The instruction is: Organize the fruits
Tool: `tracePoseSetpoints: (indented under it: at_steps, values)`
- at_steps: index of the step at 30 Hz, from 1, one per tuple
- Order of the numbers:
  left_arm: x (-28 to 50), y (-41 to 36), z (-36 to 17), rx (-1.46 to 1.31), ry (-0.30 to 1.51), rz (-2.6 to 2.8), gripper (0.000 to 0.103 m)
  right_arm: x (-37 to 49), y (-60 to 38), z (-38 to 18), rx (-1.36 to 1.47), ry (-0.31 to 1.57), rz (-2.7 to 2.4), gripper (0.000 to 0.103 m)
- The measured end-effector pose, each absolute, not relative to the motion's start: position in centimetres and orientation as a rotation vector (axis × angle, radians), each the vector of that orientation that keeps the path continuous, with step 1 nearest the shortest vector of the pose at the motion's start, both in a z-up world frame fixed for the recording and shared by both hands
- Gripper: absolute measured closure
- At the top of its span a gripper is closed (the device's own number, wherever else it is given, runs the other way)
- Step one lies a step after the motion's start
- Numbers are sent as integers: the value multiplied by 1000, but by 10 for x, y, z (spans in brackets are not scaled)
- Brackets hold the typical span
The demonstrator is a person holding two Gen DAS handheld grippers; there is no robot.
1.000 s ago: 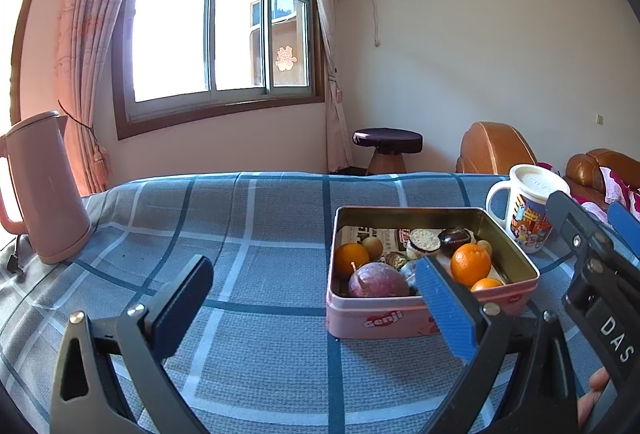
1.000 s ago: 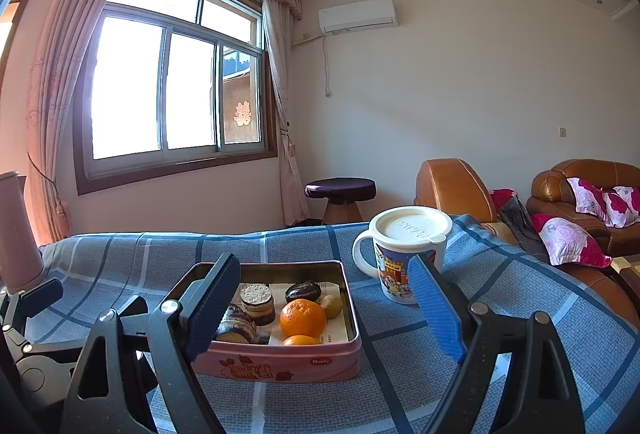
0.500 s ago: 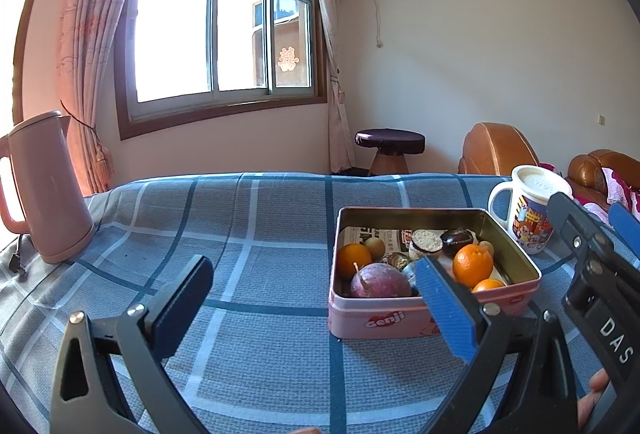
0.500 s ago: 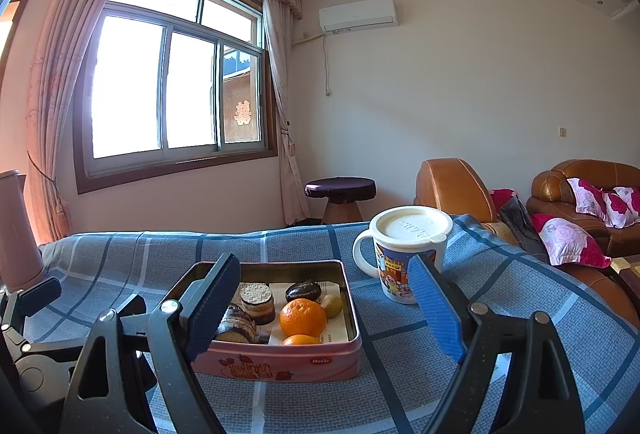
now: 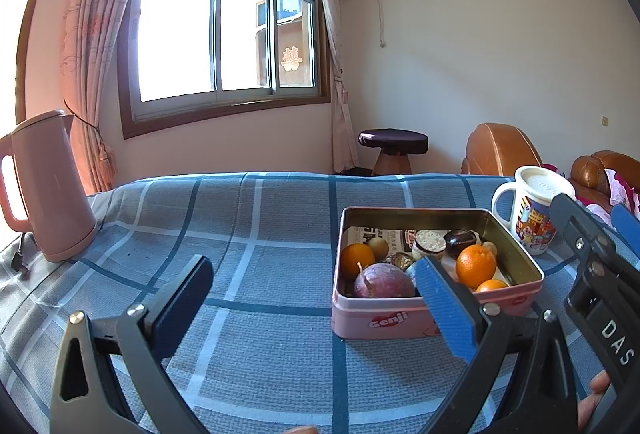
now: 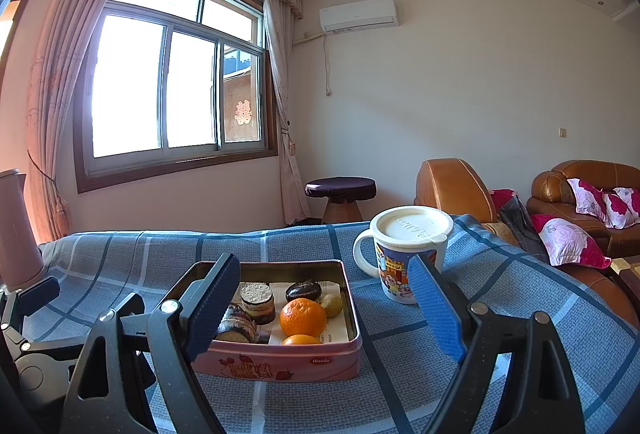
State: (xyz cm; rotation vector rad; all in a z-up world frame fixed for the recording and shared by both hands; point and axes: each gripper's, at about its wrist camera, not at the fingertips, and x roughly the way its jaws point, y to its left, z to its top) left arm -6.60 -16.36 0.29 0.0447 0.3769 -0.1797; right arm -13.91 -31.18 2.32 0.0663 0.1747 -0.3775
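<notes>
A pink tin box point(image 5: 384, 322) point(image 6: 280, 362) sits on the blue checked cloth, holding oranges point(image 5: 476, 266) point(image 6: 303, 316), a purple passion fruit point(image 5: 384, 284), small cakes point(image 6: 258, 300) and little brown-green fruits point(image 5: 378, 246). My left gripper point(image 5: 312, 294) hovers open just short of the tin, slightly to its left, nothing between its blue pads. My right gripper point(image 6: 320, 306) is open too, its fingers framing the tin's near right part from in front without touching. In the left wrist view the right gripper's black frame point(image 5: 596, 274) stands beside the tin on the right.
A white lidded cartoon mug point(image 5: 528, 214) point(image 6: 408, 254) stands right of the tin. A pink kettle point(image 5: 48, 186) sits at the table's far left. Brown leather armchairs point(image 6: 456, 190) with pink cushions and a dark stool point(image 6: 340, 194) are beyond the table.
</notes>
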Motion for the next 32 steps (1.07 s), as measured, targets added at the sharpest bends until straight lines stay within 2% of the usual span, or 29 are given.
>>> tracePoseSetpoints:
  at_steps: [32]
  values:
    - [-66,-167,3,52,383,-161,0,-141,-318,22,88,191,-439,16]
